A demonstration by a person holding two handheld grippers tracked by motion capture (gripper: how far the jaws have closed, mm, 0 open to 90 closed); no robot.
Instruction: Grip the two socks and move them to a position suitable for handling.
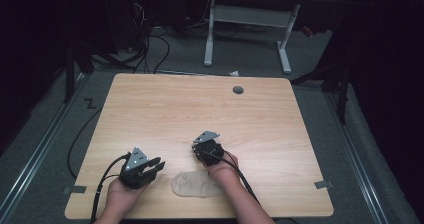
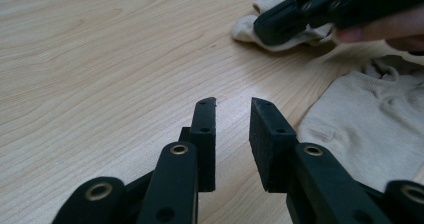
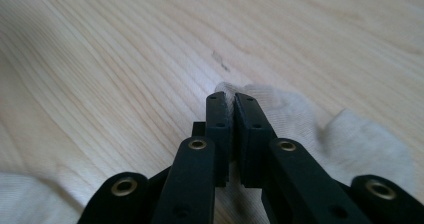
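Nearest us, our right hand-held gripper [image 3: 233,100] pinches the sock's [image 3: 300,119] edge, while the left hand-held gripper [image 2: 233,106] waits half-open, empty, lower left.

free: far table [image 1: 200,104] – bare wood | blocked: beige cloth [image 1: 192,184] between grippers, near edge – grommet [image 1: 238,90] far side

Matt knitted cloth sock [image 3: 300,119], smooth wood-grain table [image 1: 165,109]

A light wooden table [image 1: 165,104] (grey grommet [image 1: 238,90] near its far edge) is occupied by a beige sock [image 1: 192,184].
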